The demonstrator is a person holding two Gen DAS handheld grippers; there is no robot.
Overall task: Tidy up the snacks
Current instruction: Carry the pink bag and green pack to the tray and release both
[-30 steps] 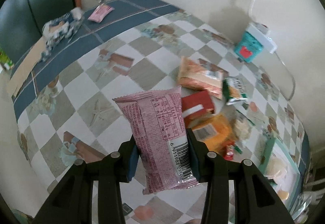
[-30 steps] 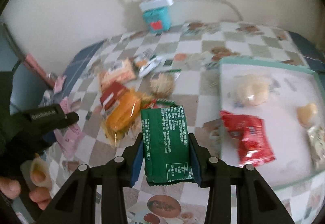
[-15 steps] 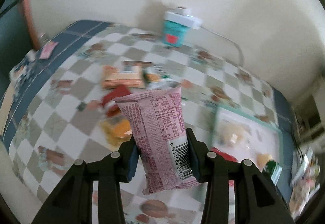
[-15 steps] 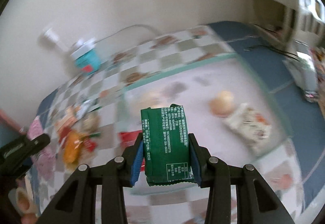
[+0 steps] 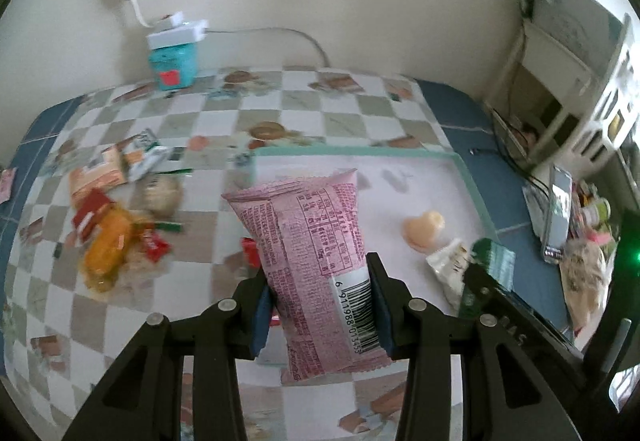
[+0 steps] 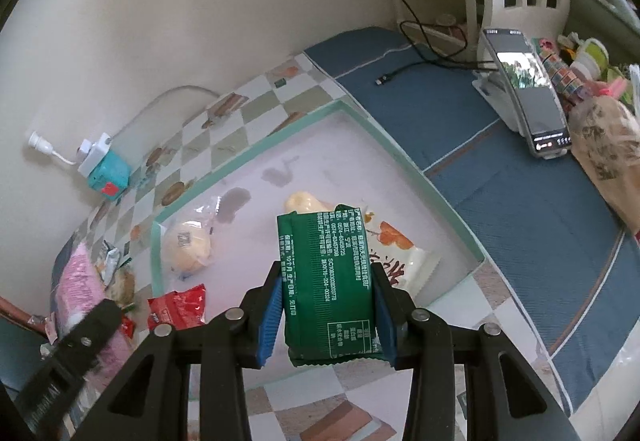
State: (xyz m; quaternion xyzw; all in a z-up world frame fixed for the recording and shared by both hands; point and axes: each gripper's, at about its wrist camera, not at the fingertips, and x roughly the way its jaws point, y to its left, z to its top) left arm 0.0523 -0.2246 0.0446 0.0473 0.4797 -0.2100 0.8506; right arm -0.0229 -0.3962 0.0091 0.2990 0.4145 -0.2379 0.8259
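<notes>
My left gripper is shut on a pink snack packet and holds it above the near edge of a white tray with a teal rim. My right gripper is shut on a green snack packet, above the same tray. In the tray lie a round bun, a red packet, a yellow pastry and a white packet. The right gripper with its green packet shows at the right of the left wrist view.
Several loose snacks lie on the checked tablecloth left of the tray. A teal box with a white plug strip stands by the wall. A phone on a stand and a paper bag sit right of the tray.
Both grippers have swung to the right, from over the loose snack pile to over the tray. Each still holds its packet.
</notes>
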